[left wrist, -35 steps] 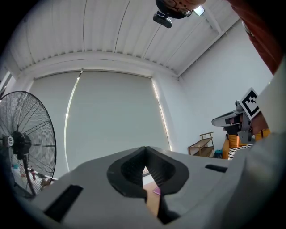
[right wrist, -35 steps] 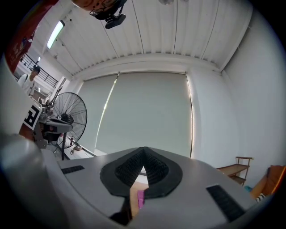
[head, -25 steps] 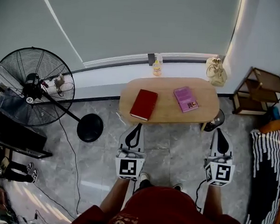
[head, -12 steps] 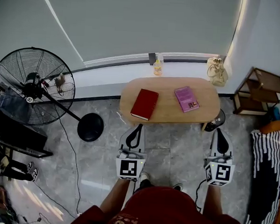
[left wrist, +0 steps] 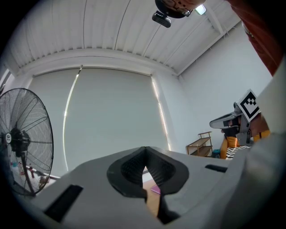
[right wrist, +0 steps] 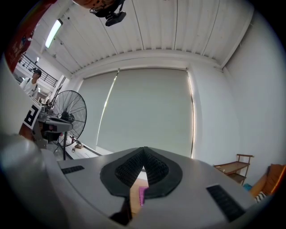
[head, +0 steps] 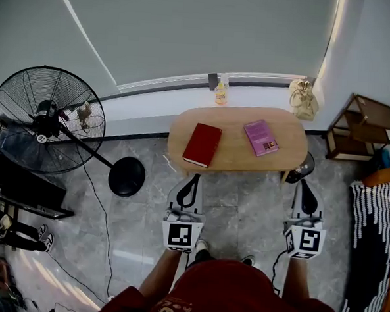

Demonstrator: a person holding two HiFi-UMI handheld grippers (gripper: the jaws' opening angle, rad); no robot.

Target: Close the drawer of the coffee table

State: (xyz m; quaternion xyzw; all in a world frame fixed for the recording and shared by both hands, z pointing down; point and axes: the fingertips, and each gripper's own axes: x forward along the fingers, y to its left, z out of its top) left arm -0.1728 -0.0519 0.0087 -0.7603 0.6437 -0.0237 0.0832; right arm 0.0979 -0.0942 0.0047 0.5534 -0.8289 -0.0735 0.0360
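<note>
The oval wooden coffee table (head: 232, 159) stands under the window, with a red book (head: 201, 145) and a pink book (head: 261, 137) on top. No drawer shows in the head view. My left gripper (head: 192, 179) hangs level just before the table's near left edge, its jaws together and nothing held. My right gripper (head: 303, 186) is level by the table's near right end, also shut and empty. In the left gripper view the left gripper (left wrist: 144, 150) has its tips meeting, and a sliver of table (left wrist: 152, 206) shows below them. The right gripper (right wrist: 144, 150) looks the same in its own view.
A big black floor fan (head: 45, 120) with a round base (head: 126, 177) and a trailing cord stands to the left. A wooden shelf (head: 365, 126) and a striped cushion (head: 369, 242) are on the right. On the sill sit a bottle (head: 220, 94) and a beige bag (head: 302, 99).
</note>
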